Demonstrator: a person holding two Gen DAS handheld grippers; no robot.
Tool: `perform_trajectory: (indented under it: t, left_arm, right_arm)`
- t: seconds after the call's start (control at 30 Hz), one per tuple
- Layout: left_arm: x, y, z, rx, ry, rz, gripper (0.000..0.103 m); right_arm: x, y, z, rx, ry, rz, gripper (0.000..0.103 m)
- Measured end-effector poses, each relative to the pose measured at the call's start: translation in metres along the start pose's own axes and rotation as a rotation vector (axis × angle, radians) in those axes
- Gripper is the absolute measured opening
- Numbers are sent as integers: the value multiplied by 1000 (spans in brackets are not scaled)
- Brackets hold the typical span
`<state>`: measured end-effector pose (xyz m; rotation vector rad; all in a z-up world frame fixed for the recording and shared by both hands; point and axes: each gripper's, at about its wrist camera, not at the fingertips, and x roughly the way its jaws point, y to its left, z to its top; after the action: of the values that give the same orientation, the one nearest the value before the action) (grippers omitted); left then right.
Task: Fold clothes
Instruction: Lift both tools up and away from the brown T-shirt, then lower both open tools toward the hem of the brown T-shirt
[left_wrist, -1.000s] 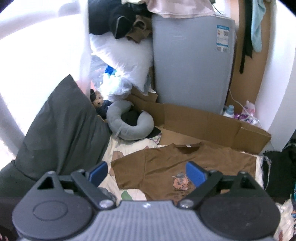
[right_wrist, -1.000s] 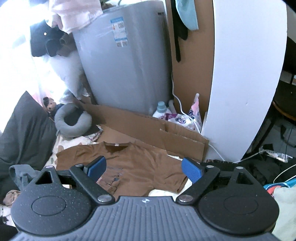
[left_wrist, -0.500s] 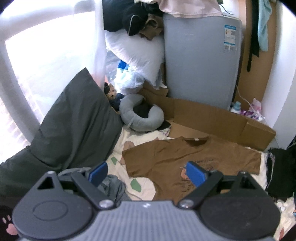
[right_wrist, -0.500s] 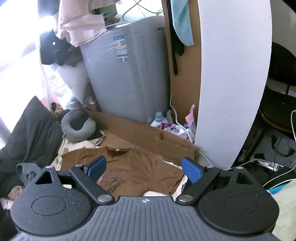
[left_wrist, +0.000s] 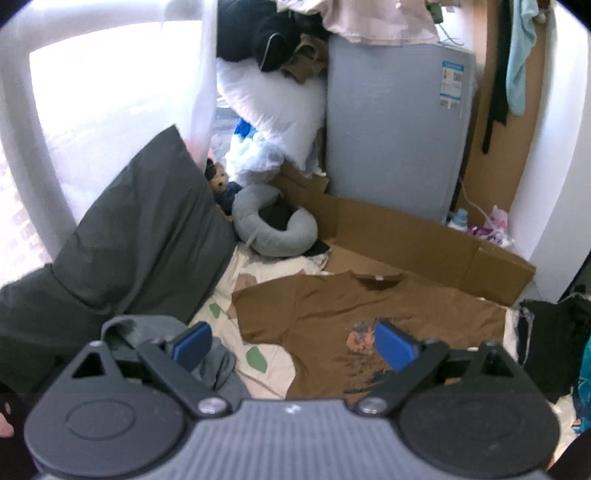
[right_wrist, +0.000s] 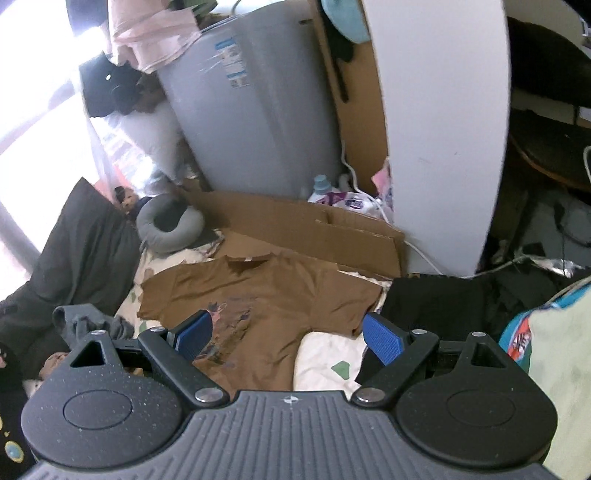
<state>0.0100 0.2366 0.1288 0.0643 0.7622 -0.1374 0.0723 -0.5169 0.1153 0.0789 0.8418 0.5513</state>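
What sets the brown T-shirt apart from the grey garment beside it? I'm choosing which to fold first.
The brown T-shirt lies spread flat, sleeves out, collar toward the cardboard; the grey garment sits crumpled in a heap. The T-shirt has a printed picture on its front; the grey garment shows none. Both rest on the pale patterned sheet, unheld.

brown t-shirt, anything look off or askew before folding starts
The brown t-shirt lies face up, mostly flat, but its collar end rests on the flattened cardboard rather than the patterned sheet. A crumpled grey garment sits bunched beside it. Both the left claw and right claw are open and empty.
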Motion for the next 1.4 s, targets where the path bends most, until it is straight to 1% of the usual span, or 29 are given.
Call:
perform_trajectory:
  t: [0.13,0.2,0.37,0.53,0.6,0.73,0.77,0.83,0.9,0.97,1.07,1.13,1.23,1.3,1.4]
  left_arm:
    - [23,12,-33,-40,25,-3,96]
    - [35,17,-49,-51,39,-5,96]
    - [63,28,-80,-64,59,26,95]
    - [81,36,-105,-109,81,38,95]
    - [91,35,-115,-100,96,39,94]
    - [111,29,-138,-82,128,38,88]
    - [117,28,-144,-84,137,37,88]
    - [130,26,-156,-85,155,42,83]
    - [143,24,-169,-86,175,45,80]
    - [154,22,-181,-77,196,46,78]
    - [171,20,-200,-74,236,53,78]
    - [181,20,-210,-83,262,62,78]
    - [194,22,-222,-101,285,73,78]
    - [203,23,-230,-110,298,78,77]
    - [216,24,-240,-125,317,77,76]
  right_arm:
    - [13,-11,-29,59,-14,0,92]
    - [24,-17,-44,77,-14,-14,92]
    - [53,-28,-78,110,11,-55,92]
    - [77,-33,-105,98,14,-55,92]
    - [91,-36,-116,109,12,-55,92]
    - [123,-41,-144,139,25,-56,92]
    - [133,-42,-152,136,34,-54,92]
    - [154,-42,-171,122,60,-57,90]
    - [175,-43,-191,123,89,-54,83]
    - [193,-44,-211,133,113,-41,79]
    - [218,-44,-240,150,159,-26,79]
    - [235,-44,-255,192,197,-12,79]
    - [258,-40,-272,219,240,3,77]
    - [274,-34,-281,214,264,12,74]
    - [292,-27,-283,209,285,24,74]
